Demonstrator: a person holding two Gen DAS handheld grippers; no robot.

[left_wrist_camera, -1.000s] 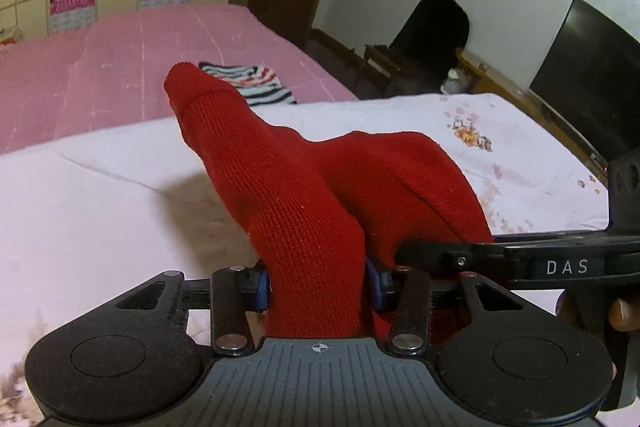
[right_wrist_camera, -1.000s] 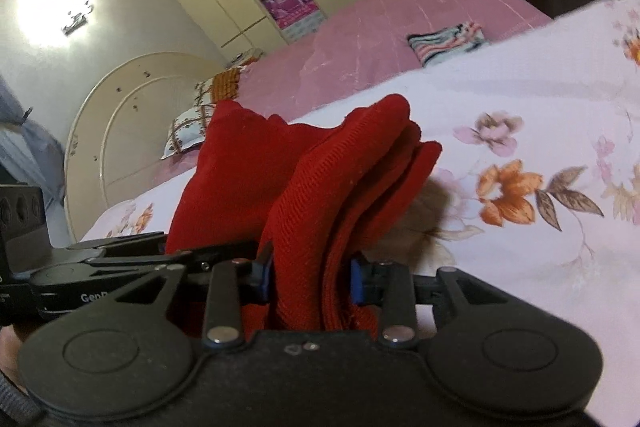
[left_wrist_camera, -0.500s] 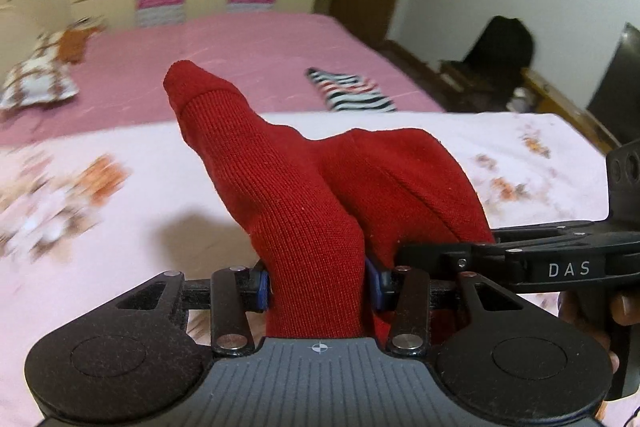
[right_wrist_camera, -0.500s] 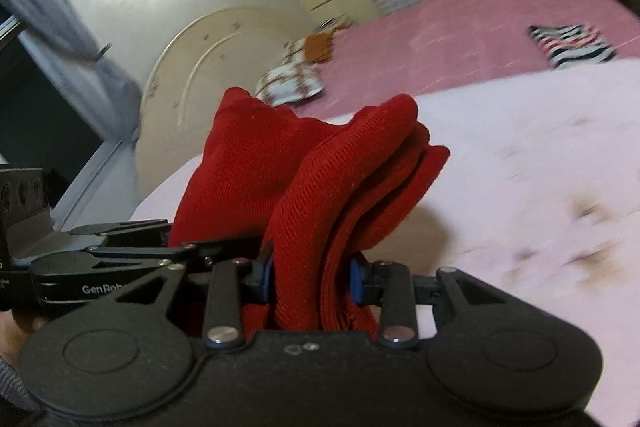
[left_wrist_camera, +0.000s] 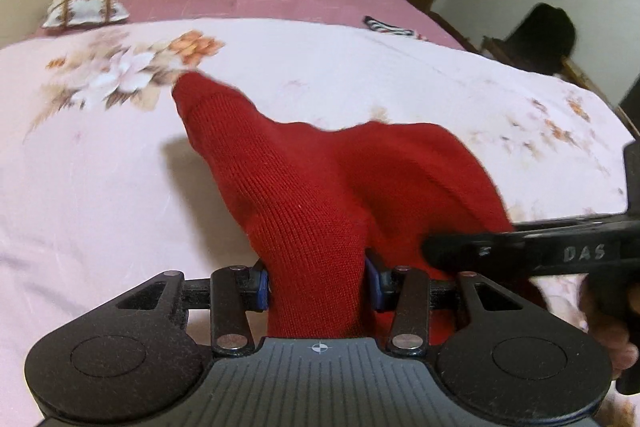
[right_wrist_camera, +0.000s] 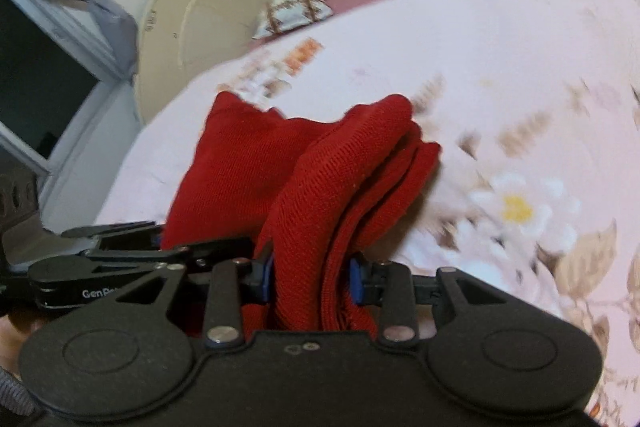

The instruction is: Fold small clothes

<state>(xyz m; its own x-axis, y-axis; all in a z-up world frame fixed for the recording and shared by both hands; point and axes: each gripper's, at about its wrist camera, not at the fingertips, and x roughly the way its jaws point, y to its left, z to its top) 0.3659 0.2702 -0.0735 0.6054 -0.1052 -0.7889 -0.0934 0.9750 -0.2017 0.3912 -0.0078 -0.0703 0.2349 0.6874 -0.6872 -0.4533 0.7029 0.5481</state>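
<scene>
**Carrying the folded red knit to a clear patch of the bed**

While both grippers share the load, the job is to keep the folds from slipping, so the two holds should travel together and come down together.

Left wrist view: the left gripper (left_wrist_camera: 318, 285) sits at the bottom centre of the frame, its fingers (left_wrist_camera: 262, 285) clenched on a thick bundle of the red knit garment (left_wrist_camera: 320, 187); the cloth rises from the fingers toward the middle of the frame, with one narrow end pointing to the upper left; the right gripper (left_wrist_camera: 452, 251) reaches in from the right edge and disappears into the same cloth, and part of a hand (left_wrist_camera: 612, 339) shows at the lower right; behind lies the pale floral bedspread (left_wrist_camera: 100, 187), bare around the garment, with a striped piece of clothing (left_wrist_camera: 386, 25) well apart at the upper right; I judge that patch suitable for setting down.

Right wrist view: the right gripper (right_wrist_camera: 310, 279) fills the bottom centre, its fingers (right_wrist_camera: 356, 283) clamped on several stacked layers of the red knit; the layered edges fan toward the centre right of the frame, so I would lower that side last and flat; the left gripper (right_wrist_camera: 156, 247) enters at the lower left, gripping the neighbouring part; a patterned pillow (right_wrist_camera: 294, 11) lies at the upper centre, far from the work; release only once the cloth rests on the bed, lest the layers spring apart.
</scene>
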